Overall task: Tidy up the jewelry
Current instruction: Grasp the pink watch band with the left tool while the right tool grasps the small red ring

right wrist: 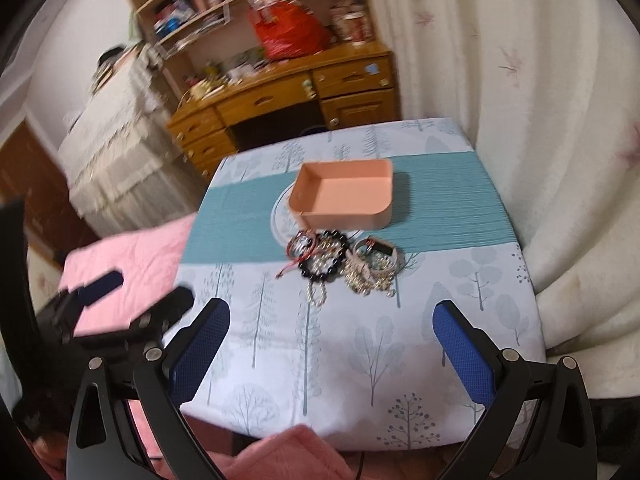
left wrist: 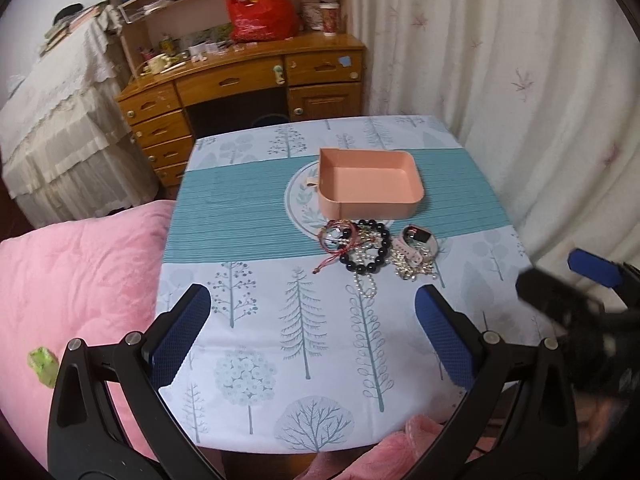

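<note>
Tangled heap of bead bracelets, chains and pale pink watch (left wrist: 376, 250) (right wrist: 344, 260) mid-counter, just before empty peach plastic tray (left wrist: 370, 182) (right wrist: 344, 196). Well ahead of left fingers (left wrist: 192, 320) and right fingers (right wrist: 460, 340), both spread wide, empty, near front edge.

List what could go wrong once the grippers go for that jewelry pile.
1. The pile looks tangled: lifting the black bead bracelet may drag the red cord and chains along.
2. The pearl strand lies flat on the tablecloth; the fingers may pinch cloth.
3. The empty tray sits right behind the pile and could get pushed.
</note>
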Tool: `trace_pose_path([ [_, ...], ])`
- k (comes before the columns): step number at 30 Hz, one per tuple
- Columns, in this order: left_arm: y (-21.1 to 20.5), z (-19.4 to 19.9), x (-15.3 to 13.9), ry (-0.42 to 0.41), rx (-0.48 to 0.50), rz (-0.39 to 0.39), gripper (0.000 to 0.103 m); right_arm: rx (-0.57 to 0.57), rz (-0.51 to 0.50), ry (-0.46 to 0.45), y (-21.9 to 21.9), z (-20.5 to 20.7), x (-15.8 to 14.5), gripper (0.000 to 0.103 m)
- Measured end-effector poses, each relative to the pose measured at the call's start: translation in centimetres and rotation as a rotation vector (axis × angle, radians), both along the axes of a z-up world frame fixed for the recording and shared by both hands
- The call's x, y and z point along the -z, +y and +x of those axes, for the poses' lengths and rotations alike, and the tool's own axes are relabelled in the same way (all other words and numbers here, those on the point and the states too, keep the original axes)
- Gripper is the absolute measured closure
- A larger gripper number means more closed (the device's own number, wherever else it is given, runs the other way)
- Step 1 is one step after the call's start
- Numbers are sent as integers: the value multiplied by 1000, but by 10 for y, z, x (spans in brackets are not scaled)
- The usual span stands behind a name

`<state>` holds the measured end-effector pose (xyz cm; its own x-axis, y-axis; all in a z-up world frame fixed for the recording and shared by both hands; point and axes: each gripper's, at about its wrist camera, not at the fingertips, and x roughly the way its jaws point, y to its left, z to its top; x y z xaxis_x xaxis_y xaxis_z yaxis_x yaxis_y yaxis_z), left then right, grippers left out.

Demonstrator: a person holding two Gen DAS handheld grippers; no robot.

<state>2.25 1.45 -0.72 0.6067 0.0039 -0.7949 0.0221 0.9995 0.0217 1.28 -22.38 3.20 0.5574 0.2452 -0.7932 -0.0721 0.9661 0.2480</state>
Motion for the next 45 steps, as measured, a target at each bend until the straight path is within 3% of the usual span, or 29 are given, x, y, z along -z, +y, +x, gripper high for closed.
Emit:
trace_pose_path([
  [4,13,2,16,43,58,-112,1,61,-78,-41,-4,-3,5,0],
  [8,18,6,42,103,107,-144,1,67,-220,-74,0,-5,16,0],
  [10,16,8,54,99,140,-133,1,50,-176,-58,-5,-4,25,0],
  [13,6,12,73,50,212,-79,1,45,-28,-9,-22,7,41,7],
  [18,-27,37,106,-33,313,-45,1,46,101,50,-42,48,77,30],
  [23,-74,78,144,-45,413,-33,2,-4,253,154,-54,105,131,52],
  [30,-119,128,185,-67,462,-16,6,-72,321,272,-59,178,200,75],
  [33,-133,145,200,-75,488,29,15,-63,342,326,-60,200,221,77],
  [36,-136,162,211,-41,490,11,22,-65,343,371,-56,216,235,78],
  [45,-142,191,228,-5,545,-12,28,-60,390,465,-34,253,271,79],
])
